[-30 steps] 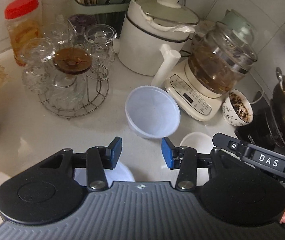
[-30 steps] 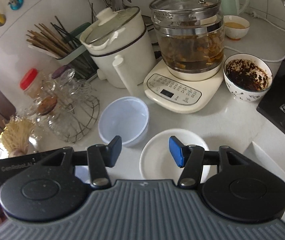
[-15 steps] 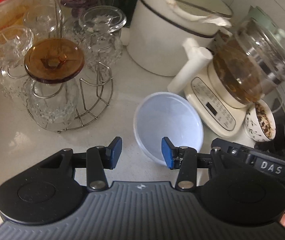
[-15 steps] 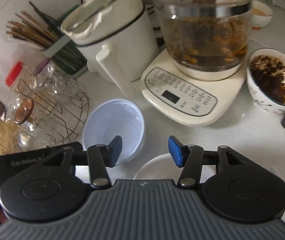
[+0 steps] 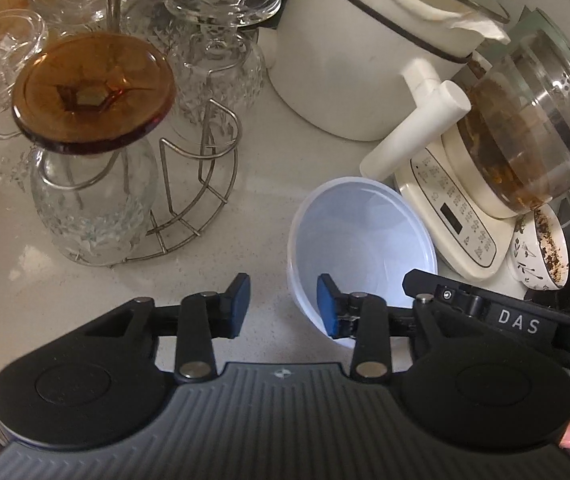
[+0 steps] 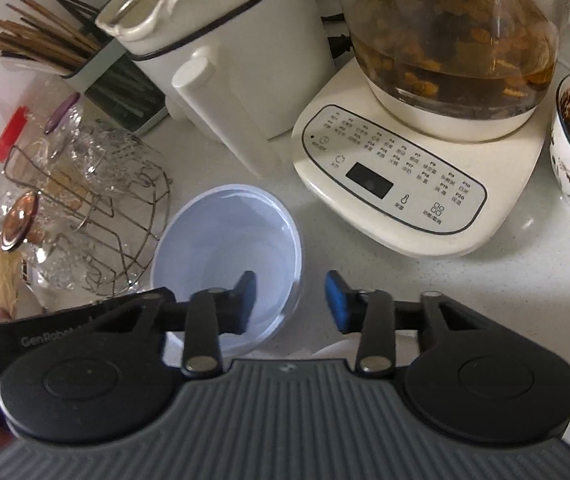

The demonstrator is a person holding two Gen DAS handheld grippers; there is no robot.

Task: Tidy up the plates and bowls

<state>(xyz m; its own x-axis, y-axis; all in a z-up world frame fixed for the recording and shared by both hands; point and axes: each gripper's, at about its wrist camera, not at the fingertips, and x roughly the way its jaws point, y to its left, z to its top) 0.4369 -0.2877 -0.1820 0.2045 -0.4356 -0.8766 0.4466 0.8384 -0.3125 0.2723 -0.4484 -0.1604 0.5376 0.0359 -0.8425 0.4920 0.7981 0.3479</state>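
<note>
Both grippers spread, empty: left gripper, right gripper. Each straddles the near rim of the bowl, which sits just beside the kettle base. Judgement: bowl not yet gripped; organizing barely begun.

The bowl looks like translucent, smooth plastic. The rack is shiny metal wire holding clear patterned glasses. The kettle is glossy glass on a smooth cream plastic base. The counter is speckled and glossy.
</note>
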